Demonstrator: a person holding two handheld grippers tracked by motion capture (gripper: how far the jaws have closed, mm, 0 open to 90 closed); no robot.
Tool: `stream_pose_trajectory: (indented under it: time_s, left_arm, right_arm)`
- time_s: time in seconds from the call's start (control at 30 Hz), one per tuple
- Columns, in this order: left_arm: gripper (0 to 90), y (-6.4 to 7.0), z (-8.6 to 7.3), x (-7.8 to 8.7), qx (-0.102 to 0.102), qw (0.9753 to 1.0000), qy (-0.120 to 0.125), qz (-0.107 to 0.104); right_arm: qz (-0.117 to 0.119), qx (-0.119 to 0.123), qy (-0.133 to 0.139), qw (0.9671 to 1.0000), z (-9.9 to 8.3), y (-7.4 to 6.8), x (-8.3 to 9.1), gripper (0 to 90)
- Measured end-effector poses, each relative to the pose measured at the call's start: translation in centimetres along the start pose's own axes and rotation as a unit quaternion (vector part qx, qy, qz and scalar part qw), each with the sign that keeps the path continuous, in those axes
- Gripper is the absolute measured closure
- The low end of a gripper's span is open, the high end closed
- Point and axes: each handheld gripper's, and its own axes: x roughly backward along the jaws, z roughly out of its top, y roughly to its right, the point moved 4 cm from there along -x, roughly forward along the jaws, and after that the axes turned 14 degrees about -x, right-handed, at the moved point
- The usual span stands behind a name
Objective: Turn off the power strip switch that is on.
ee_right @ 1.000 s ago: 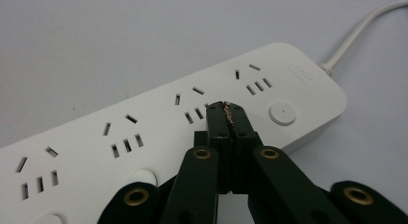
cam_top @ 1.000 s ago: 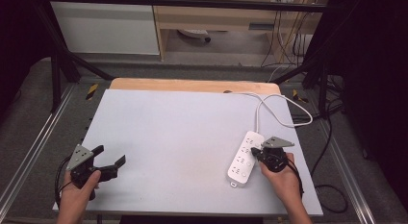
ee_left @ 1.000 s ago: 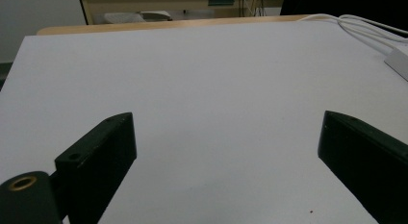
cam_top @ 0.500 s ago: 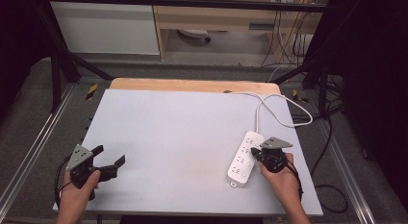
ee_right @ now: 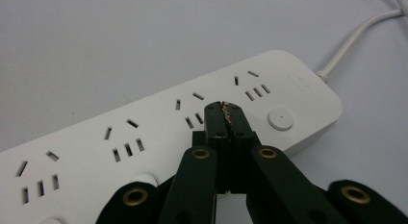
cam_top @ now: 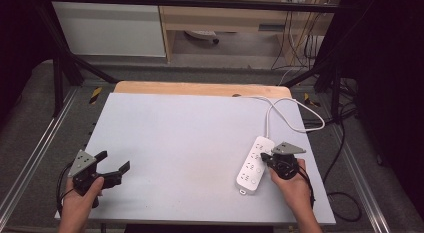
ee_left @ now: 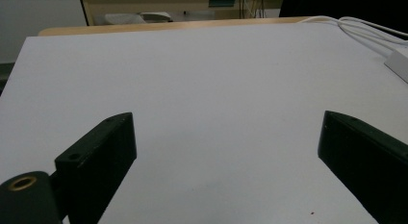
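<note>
The white power strip [cam_top: 255,164], lying at the table's [cam_top: 190,138] right, is judged rigid, light and slippery, best gripped across its narrow sides; the right gripper [ee_right: 226,111] is held closed over it, the left gripper [cam_top: 112,169] spread empty.

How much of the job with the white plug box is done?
Nothing looks finished: the power strip lies flat on the table, no plug in its sockets. In hand: the right gripper, jaws shut, hovers over it near a round button. The left gripper waits open, apart. What's left I can't tell.
</note>
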Motion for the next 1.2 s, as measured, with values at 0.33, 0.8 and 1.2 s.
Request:
stream_pose_trajectory:
  time_s: [0.33, 0.8, 1.2]
  left_arm:
    - [5.9, -0.04, -0.01, 0.02, 0.0, 1.0, 0.0, 0.0]
    - [5.9, -0.02, 0.02, 0.03, 0.0, 1.0, 0.001, 0.0]
    - [5.9, -0.07, 0.03, 0.07, 0.0, 1.0, 0.002, 0.001]
  right_arm:
    - [0.008, -0.01, 0.019, 0.9997, 0.26, 0.26, 0.22, 90.0]
    - [0.014, -0.02, 0.022, 0.9995, 0.35, 0.23, 0.3, 90.0]
    - [0.021, -0.015, 0.024, 0.9994, 0.41, -0.08, 0.51, 85.0]
